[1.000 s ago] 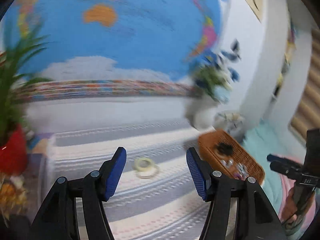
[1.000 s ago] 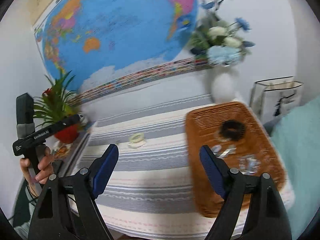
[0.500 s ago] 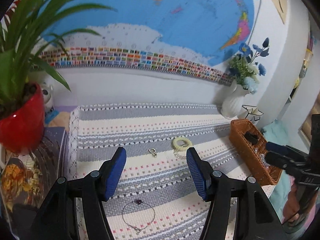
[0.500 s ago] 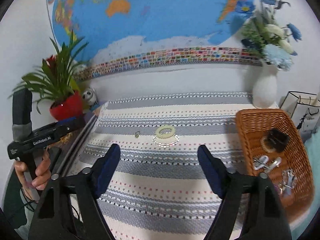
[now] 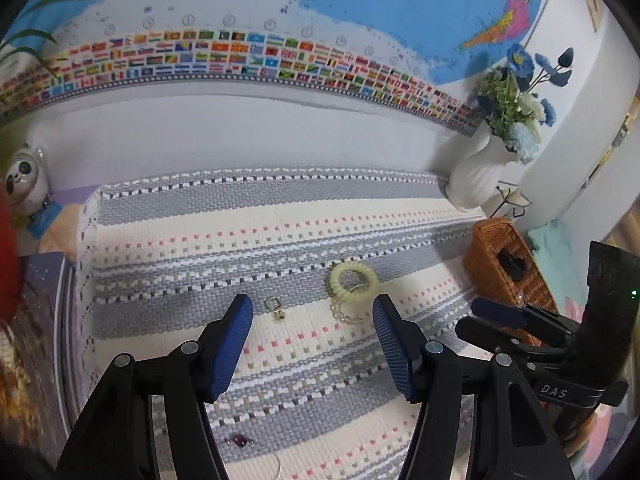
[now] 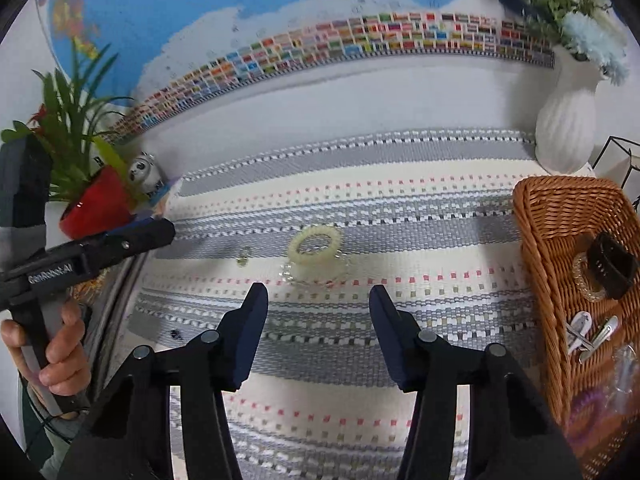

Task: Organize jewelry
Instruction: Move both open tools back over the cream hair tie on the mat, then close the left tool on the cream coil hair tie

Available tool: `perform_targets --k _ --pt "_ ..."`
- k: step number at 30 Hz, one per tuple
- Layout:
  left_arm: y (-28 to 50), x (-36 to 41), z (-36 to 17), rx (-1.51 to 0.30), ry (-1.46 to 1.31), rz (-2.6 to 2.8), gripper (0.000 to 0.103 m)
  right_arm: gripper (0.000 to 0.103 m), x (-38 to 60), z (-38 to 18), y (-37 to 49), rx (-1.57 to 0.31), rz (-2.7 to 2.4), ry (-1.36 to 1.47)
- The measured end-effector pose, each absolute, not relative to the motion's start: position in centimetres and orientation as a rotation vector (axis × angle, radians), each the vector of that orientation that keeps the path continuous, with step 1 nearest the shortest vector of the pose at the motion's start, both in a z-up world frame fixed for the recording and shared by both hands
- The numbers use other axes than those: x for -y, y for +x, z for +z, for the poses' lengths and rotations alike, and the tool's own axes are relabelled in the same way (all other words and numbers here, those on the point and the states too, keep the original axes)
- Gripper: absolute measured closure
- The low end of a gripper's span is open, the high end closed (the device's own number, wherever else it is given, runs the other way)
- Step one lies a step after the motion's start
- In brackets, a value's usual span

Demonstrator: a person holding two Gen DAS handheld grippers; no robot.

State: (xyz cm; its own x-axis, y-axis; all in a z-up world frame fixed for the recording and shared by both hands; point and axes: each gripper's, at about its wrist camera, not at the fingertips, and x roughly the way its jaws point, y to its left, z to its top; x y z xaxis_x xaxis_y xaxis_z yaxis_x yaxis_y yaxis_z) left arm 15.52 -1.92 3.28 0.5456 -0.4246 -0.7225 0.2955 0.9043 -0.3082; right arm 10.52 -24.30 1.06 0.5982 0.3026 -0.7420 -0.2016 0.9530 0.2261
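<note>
- Wicker basket (image 6: 536, 216) on table's right edge: black band (image 6: 612, 266), beaded ring (image 6: 582, 278), hair clips (image 6: 592, 334) inside.
- Left claw (image 5: 312, 312) wide, empty.
- Right claw (image 6: 318, 298) wide, empty.

Before you is a table covered with a woven striped cloth (image 5: 280, 236) in grey and cream with small red dots. On this cloth you see a pale yellow spiral hair tie (image 5: 353, 279), and a clear bead bracelet (image 6: 312, 270) touching its near side. A small gold earring (image 5: 276, 307) lies just beside them. A thin chain with a purple stone (image 5: 240, 440) lies nearer you. The wicker tray (image 6: 536, 240) stands at the right edge, the white vase (image 6: 566, 132) behind it.
</note>
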Motion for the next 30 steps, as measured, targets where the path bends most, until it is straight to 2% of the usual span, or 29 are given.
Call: perform_targets --k 15,21,27,30 --pt "21.4 5.7 -0.9 -1.017 -0.147 -0.563 0.039 0.051 25.0 -2.7 16.0 -0.927 0.250 0.141" --pt "22.2 4.7 -1.3 -1.005 -0.180 -0.628 0.039 0.051 24.9 -4.2 16.7 -0.886 0.250 0.142" --pt "22.5 6.8 -1.8 -0.987 -0.162 -0.626 0.040 0.051 24.7 -4.2 16.7 -0.881 0.239 0.100" --pt "22.5 8.2 -2.5 -0.996 -0.124 -0.620 0.047 0.051 24.7 -4.1 16.5 -0.859 0.206 0.061"
